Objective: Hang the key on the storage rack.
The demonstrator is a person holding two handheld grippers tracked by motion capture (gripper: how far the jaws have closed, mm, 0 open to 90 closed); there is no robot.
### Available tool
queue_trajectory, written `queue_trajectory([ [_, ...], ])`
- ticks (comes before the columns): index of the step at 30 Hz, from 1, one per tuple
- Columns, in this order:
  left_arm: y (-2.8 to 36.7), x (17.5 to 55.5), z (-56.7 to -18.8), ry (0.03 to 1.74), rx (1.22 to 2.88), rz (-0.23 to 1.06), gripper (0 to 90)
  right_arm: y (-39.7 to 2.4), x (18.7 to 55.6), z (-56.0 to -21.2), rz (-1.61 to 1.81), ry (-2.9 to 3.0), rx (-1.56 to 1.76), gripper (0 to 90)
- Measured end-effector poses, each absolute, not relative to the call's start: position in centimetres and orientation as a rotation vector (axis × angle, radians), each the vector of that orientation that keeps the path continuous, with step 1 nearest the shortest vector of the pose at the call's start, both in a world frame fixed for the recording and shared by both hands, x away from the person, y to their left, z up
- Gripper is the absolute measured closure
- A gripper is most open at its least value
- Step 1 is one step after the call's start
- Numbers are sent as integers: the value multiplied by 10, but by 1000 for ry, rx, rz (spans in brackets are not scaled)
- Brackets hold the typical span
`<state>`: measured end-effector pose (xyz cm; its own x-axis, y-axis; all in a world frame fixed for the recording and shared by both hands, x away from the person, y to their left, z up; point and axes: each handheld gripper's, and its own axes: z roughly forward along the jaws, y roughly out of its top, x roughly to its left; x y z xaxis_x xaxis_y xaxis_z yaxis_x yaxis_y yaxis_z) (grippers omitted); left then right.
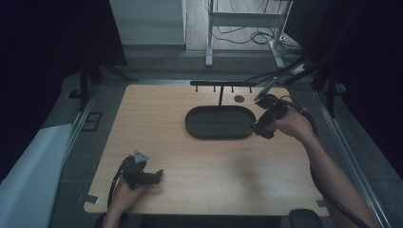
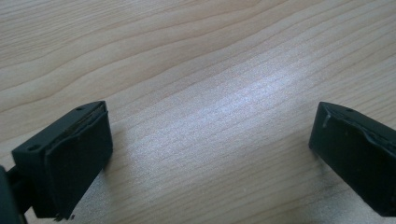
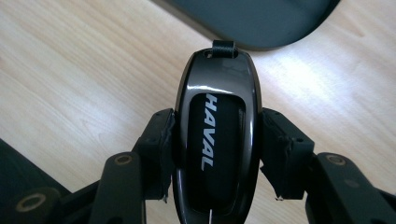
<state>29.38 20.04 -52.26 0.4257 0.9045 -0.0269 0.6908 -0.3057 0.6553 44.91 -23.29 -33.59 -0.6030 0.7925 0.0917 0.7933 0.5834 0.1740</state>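
A glossy black car key fob (image 3: 217, 135) with white "HAVAL" lettering and a small strap loop at its top sits between the jaws of my right gripper (image 3: 217, 149), which is shut on its sides. In the high view that right gripper (image 1: 263, 127) is held above the table at the right end of a dark oval tray (image 1: 197, 124). The tray's edge (image 3: 280, 28) lies just beyond the fob. My left gripper (image 1: 151, 176) rests low near the table's front left, open (image 2: 210, 154), with bare wood between its pads (image 2: 74, 158).
A black rack with several small hooks (image 1: 222, 84) stands behind the tray, beside a round hole in the tabletop (image 1: 239, 99). The wooden table (image 1: 157, 118) ends close behind the left hand. Cables and a metal stand (image 1: 247, 21) lie beyond the table.
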Motion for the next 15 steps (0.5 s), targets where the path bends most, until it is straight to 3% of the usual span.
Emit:
queue_trajectory([
  [15, 200, 294, -523, 1342, 2089, 469, 0, -237, 483, -305, -361, -2748, -1576, 487],
])
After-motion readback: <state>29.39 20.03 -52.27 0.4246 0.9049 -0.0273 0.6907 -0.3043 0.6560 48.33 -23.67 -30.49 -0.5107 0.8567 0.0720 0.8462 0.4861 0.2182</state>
